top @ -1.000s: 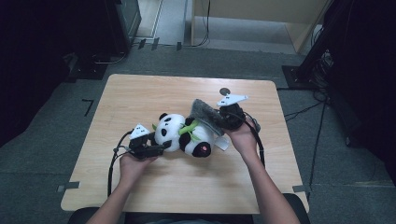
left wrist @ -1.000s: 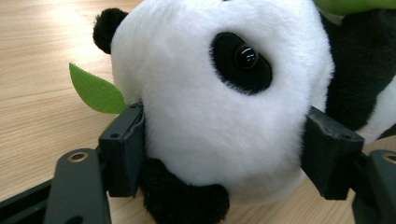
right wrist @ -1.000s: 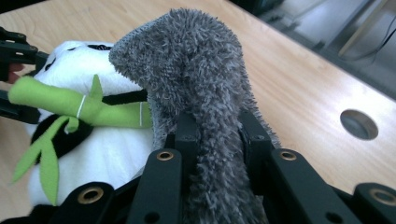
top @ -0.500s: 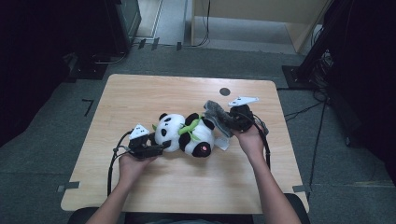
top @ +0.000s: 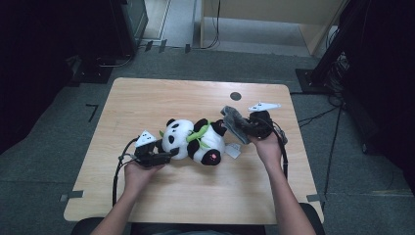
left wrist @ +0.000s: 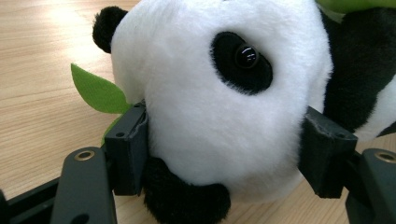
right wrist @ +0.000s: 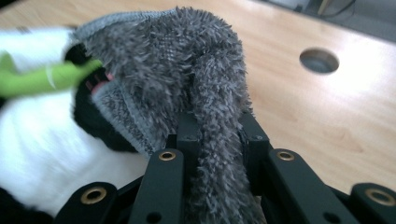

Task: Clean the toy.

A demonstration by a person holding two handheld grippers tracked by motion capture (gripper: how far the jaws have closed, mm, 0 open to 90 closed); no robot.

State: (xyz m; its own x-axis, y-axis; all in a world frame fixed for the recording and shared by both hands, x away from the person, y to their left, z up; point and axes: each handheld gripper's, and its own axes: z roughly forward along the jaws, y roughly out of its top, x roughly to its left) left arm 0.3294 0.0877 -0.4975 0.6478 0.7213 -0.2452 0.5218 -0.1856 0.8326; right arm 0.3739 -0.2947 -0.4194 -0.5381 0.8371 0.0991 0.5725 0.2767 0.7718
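A black-and-white plush panda [top: 195,142] with green felt leaves lies on its side in the middle of the wooden table [top: 147,103]. My left gripper [top: 169,155] is shut on the panda's head [left wrist: 219,93], one pad [left wrist: 128,149] pressing on each side of it. My right gripper [top: 243,128] is at the panda's right end, shut on a fuzzy grey cloth [top: 232,120]. In the right gripper view the cloth [right wrist: 173,65] rises from between the jaws of the right gripper [right wrist: 217,135] and drapes toward the panda [right wrist: 42,130].
A round cable hole [top: 235,96] is in the tabletop behind the right gripper. A small white tag [top: 233,151] lies beside the panda's lower body. Dark equipment and cables stand on the floor around the table.
My right gripper has moved to the right and slightly down with the grey cloth, drawing it away from the panda's body. The left gripper and the panda stay where they were.
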